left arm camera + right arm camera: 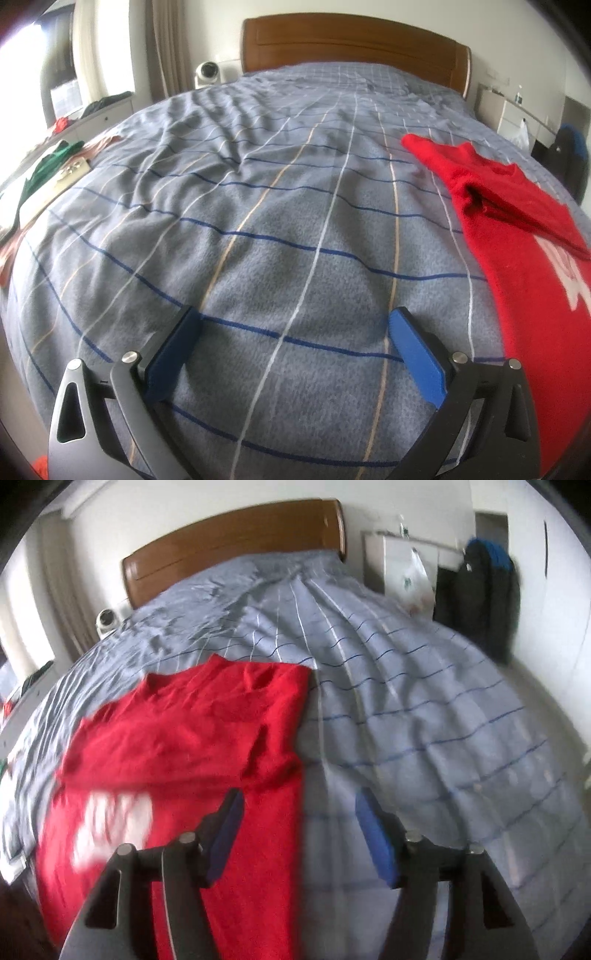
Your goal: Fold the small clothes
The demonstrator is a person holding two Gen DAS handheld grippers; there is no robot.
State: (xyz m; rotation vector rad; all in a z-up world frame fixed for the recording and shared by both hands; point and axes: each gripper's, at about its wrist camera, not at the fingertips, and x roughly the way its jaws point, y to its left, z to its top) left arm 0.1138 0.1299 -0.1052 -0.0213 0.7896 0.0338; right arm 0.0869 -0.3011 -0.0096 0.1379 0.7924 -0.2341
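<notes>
A red T-shirt (pixel 517 236) with a white print lies on the grey checked bedspread (pixel 277 206), its side parts folded in over the body. In the left wrist view it is at the right edge. My left gripper (pixel 295 325) is open and empty above bare bedspread, left of the shirt. In the right wrist view the shirt (pixel 192 731) fills the left half, blurred. My right gripper (pixel 297 805) is open and empty over the shirt's right edge, its left finger above the red cloth.
A wooden headboard (pixel 351 40) stands at the far end of the bed. Other clothes, green and pink (pixel 55 158), lie at the bed's left edge. A white fan (pixel 207 74) and a nightstand (pixel 406 565) flank the bed. A dark bag (pixel 487 590) hangs at the right.
</notes>
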